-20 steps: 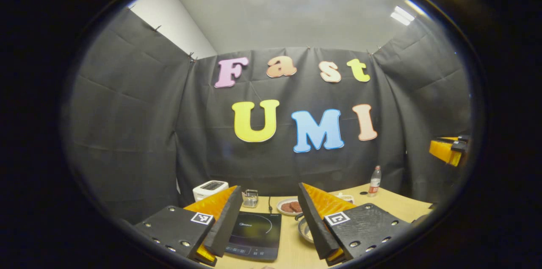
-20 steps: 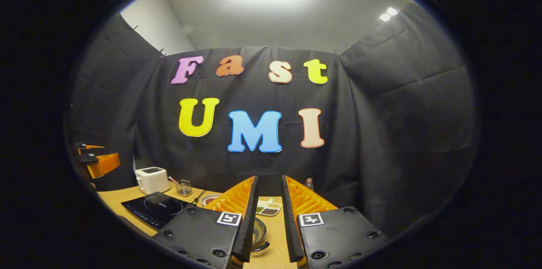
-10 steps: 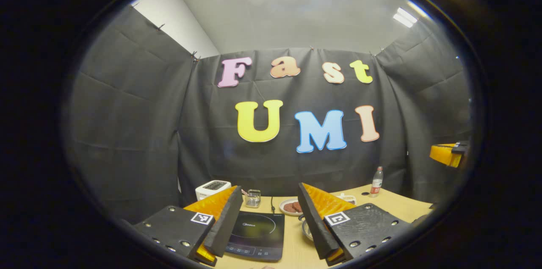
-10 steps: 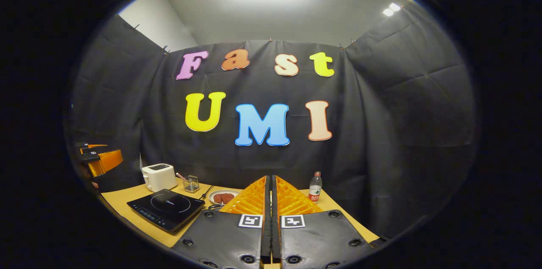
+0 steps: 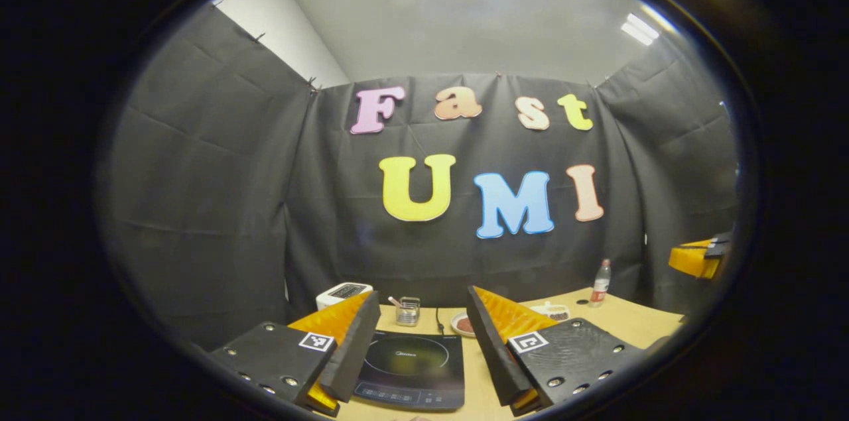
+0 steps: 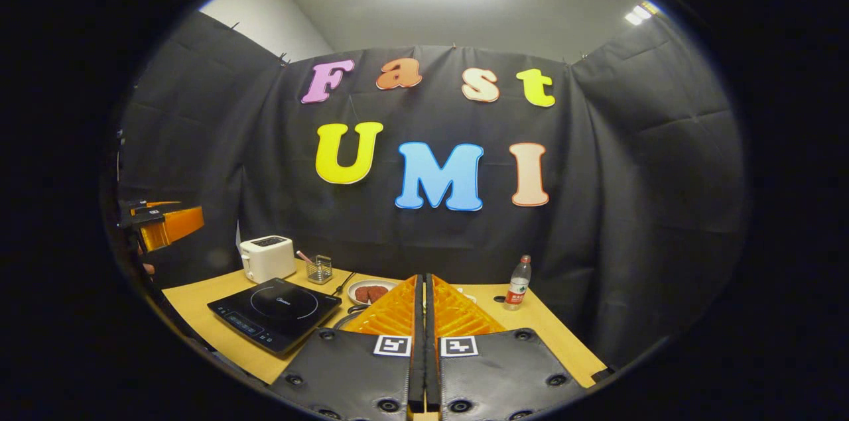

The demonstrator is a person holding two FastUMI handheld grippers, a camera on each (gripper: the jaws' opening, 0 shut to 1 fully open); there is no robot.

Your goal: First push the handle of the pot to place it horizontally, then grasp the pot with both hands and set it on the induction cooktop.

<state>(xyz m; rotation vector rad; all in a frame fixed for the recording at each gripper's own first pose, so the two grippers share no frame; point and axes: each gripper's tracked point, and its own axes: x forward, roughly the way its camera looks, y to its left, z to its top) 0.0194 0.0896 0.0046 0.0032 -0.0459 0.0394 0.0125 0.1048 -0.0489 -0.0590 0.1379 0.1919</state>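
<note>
**Right fingers pressed together, ready to push the pot handle**

The right gripper (image 6: 424, 341) has its fingers together on nothing, probably to nudge the handle. The pot is hidden behind them. The left gripper (image 5: 421, 348) has its fingers apart, framing the flat black glass induction cooktop (image 5: 411, 368); its printed logo is too small to read.

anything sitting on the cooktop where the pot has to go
Nothing visible: the cooktop surface looks bare in both views. The toaster, wire basket and plate stand behind it on the table, off its glass.
</note>
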